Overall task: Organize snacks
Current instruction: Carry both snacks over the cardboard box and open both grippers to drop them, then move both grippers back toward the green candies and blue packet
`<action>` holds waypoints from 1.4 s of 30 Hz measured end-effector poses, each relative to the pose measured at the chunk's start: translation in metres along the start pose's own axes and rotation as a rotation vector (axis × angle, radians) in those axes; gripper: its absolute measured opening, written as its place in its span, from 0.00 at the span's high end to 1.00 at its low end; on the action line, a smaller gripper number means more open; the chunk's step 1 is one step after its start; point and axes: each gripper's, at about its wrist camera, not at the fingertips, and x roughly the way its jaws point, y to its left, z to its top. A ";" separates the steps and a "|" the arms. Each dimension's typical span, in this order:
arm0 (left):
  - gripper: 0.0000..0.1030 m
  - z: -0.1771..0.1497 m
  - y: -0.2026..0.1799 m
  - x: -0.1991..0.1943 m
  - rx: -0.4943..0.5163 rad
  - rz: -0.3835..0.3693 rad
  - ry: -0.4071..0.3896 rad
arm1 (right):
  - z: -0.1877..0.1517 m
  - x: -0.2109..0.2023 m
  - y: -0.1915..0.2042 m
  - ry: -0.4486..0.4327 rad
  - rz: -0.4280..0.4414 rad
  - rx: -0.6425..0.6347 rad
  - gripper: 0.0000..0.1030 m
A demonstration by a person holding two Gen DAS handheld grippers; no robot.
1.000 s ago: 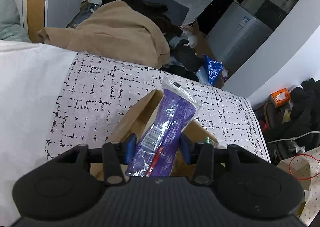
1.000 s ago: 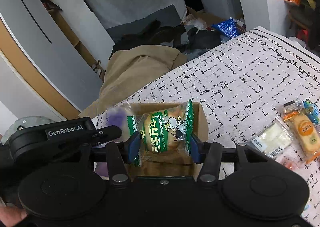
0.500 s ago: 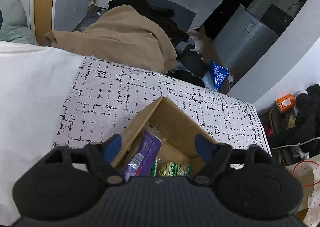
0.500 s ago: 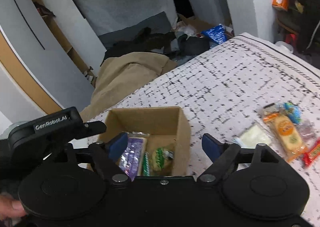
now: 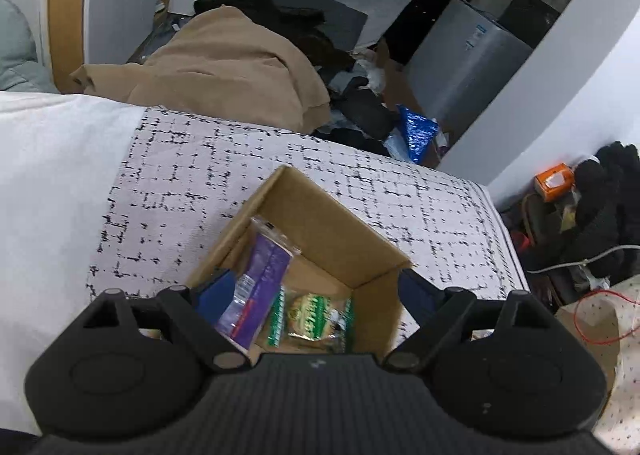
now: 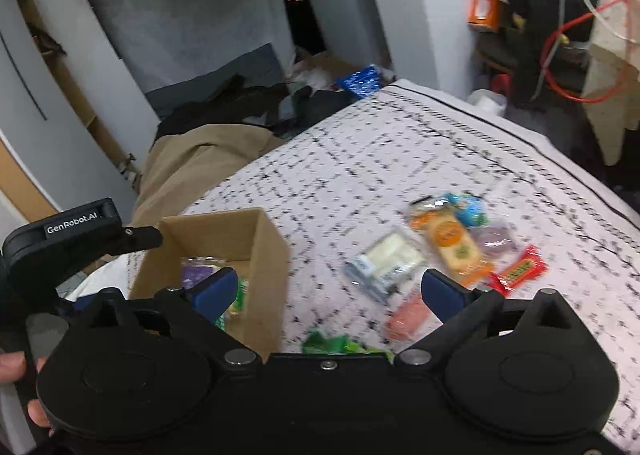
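The left gripper (image 5: 316, 291) is held wide open and empty, a cardboard box (image 5: 340, 223) with two snack packets seen between its jaws. The right gripper (image 6: 326, 289) is likewise spread empty, loose snacks (image 6: 448, 243) lying beyond its jaws.

Off the far edge of the bed I see a tan blanket (image 5: 224, 67) heaped on the floor, with dark clothes (image 5: 276, 11) piled behind it. A crumpled blue foil bag (image 5: 416, 133) lies near the bed's corner, just beside a grey-white appliance (image 5: 468, 67) standing against the wall. To the right, an orange tissue box (image 5: 554, 185) sits next to a black fuzzy garment (image 5: 604, 195). A red cable (image 6: 568, 35) loops over a pale patterned cloth (image 6: 616, 55). The bed wears a white cover with black grid marks (image 5: 192, 175); a plain white sheet (image 5: 52, 175) lies left of it.
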 end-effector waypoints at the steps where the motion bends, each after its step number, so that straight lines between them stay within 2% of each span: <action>1: 0.14 -0.001 -0.003 -0.001 0.010 -0.006 0.000 | 0.000 -0.004 -0.004 -0.001 -0.006 0.005 0.04; 12: 0.14 -0.019 -0.029 -0.006 0.117 -0.026 0.012 | -0.008 -0.028 -0.039 -0.023 -0.064 0.043 0.00; 22: 0.14 -0.060 -0.066 -0.013 0.302 -0.120 0.079 | -0.023 -0.036 -0.067 -0.005 -0.082 0.083 0.00; 26: 0.14 -0.081 -0.078 -0.015 0.360 -0.126 0.099 | -0.032 -0.038 -0.078 0.011 -0.069 0.102 0.01; 32: 0.14 -0.103 -0.090 -0.020 0.418 -0.152 0.103 | -0.043 -0.040 -0.089 0.040 -0.045 0.120 0.06; 42: 0.18 -0.125 -0.102 -0.023 0.496 -0.132 0.109 | -0.066 -0.037 -0.113 0.085 -0.030 0.170 0.19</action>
